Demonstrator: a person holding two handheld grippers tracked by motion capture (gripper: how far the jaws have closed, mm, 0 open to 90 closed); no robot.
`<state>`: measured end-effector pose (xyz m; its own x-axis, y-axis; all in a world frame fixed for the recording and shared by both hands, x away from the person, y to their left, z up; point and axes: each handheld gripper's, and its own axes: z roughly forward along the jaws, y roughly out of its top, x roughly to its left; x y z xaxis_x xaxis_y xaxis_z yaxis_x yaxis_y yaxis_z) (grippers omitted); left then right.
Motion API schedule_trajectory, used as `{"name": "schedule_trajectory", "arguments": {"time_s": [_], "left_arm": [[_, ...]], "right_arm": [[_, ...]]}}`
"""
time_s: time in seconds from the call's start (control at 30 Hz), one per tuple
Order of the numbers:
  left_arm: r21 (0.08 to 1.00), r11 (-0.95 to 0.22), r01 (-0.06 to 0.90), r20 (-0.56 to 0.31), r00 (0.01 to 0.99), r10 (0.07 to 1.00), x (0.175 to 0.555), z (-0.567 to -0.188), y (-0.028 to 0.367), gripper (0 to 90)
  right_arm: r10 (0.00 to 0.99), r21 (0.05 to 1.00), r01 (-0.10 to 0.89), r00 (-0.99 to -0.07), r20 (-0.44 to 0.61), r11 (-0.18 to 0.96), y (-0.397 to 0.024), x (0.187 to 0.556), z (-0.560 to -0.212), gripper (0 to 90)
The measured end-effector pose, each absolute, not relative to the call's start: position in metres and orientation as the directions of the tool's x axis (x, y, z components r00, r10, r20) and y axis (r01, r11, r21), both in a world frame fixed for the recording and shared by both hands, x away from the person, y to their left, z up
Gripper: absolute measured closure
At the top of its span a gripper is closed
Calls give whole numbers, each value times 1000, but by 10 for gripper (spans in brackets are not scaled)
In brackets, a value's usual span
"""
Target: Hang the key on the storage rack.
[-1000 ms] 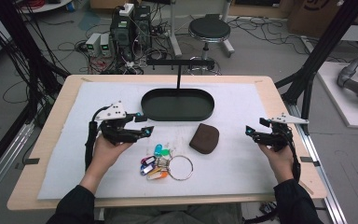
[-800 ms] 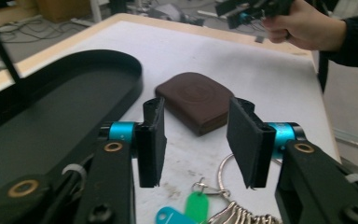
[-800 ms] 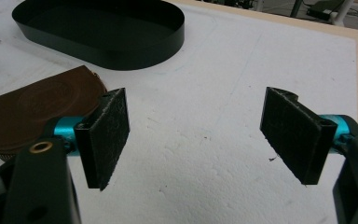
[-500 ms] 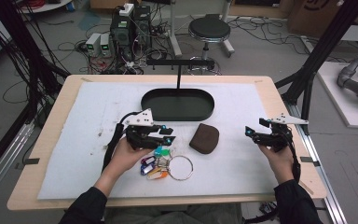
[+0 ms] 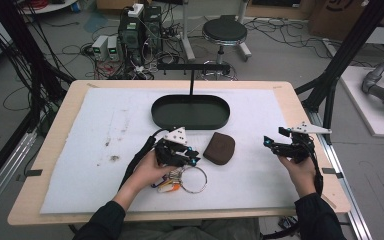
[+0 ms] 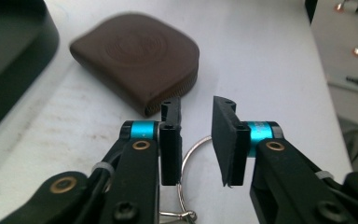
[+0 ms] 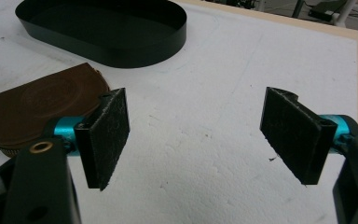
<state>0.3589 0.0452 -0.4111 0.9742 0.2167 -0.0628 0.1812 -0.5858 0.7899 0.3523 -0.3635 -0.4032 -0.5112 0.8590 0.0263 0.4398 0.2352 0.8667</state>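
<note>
A bunch of keys (image 5: 167, 185) on a wire key ring (image 5: 195, 180) lies on the white mat near the front. My left gripper (image 5: 192, 158) hovers right over it. In the left gripper view my left gripper (image 6: 196, 109) has its jaws a narrow gap apart; they have just been closing. The ring's thin arc (image 6: 196, 143) shows in the gap, and the pads are not pressing on it. A brown leather pouch (image 5: 219, 148) (image 6: 137, 60) lies just beyond. My right gripper (image 5: 269, 143) (image 7: 196, 100) stands wide open over bare mat, holding nothing.
A black oval tray (image 5: 190, 122) (image 7: 121, 49) with a T-shaped stand rising behind it sits at the back middle of the mat. The pouch (image 7: 32, 105) lies left of the right gripper's jaws. The wooden table edge (image 5: 325, 170) runs close beside the right hand.
My left gripper has travelled right and down from the mat's left part to over the key ring, and its jaws have narrowed. The right gripper has stayed put.
</note>
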Motion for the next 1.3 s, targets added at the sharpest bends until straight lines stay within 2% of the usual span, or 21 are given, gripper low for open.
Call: {"name": "schedule_trajectory", "arguments": {"time_s": [0.23, 0.5, 0.63, 0.7, 1.0, 1.3], "left_arm": [[708, -689, 156, -26, 980, 196, 358, -426, 32, 762], [656, -737, 163, -4, 977, 212, 359, -434, 30, 795], [661, -732, 165, -3, 976, 218, 359, -435, 31, 802], [661, -732, 163, 4, 975, 220, 358, -435, 30, 845], [665, -727, 171, 18, 969, 245, 360, -430, 36, 858], [789, -594, 156, 40, 952, 304, 359, -406, 60, 862]], "right_arm": [[858, 866, 441, -512, 29, 234, -365, 352, -403, 242], [859, 866, 441, -512, 28, 234, -365, 351, -403, 242], [857, 867, 438, -514, 27, 236, -366, 352, -403, 243], [858, 867, 440, -513, 28, 235, -366, 352, -403, 243], [859, 868, 441, -511, 32, 230, -366, 352, -403, 247], [859, 869, 436, -512, 27, 232, -366, 352, -403, 247]]}}
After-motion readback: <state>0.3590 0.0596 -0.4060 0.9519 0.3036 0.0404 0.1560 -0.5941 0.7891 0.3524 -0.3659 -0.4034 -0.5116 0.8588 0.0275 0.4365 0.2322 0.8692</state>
